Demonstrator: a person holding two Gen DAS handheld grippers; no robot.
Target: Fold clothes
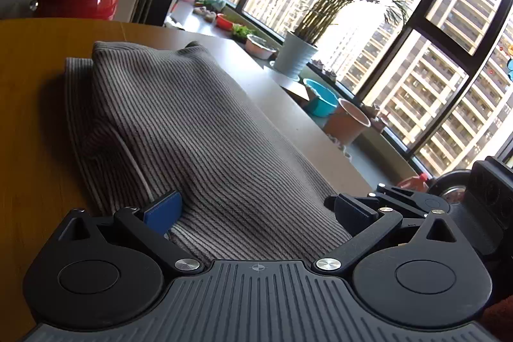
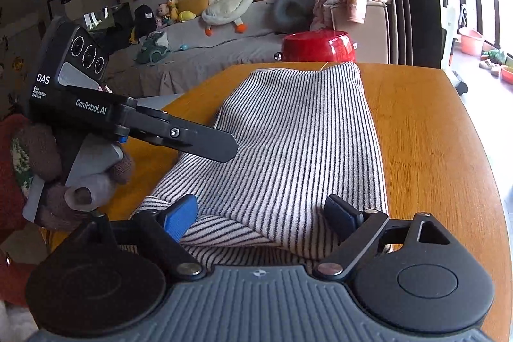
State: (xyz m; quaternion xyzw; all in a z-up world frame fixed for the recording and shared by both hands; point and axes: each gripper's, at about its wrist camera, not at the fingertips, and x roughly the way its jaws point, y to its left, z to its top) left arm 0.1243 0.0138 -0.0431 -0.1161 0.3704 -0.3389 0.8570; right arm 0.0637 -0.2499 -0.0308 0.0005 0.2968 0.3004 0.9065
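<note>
A folded black-and-white striped garment [image 2: 298, 143] lies lengthwise on the wooden table [image 2: 426, 149]. My right gripper [image 2: 261, 215] stands open over its near end, blue pads [image 2: 181, 215] wide apart, with the folded cloth between them but not pinched. In the left wrist view the same garment [image 1: 198, 130] runs away from my left gripper [image 1: 256, 210], which is also open, its fingers straddling the near edge. A gloved hand [image 2: 48, 169] holds the left gripper [image 2: 224, 146], which from this side hovers over the garment's left edge.
A red pot [image 2: 319, 47] stands past the table's far edge. Beyond it is a sofa with plush toys [image 2: 229, 0]. A windowsill with a potted plant [image 1: 295, 55] and bowls [image 1: 320, 98] runs along the table's right in the left wrist view.
</note>
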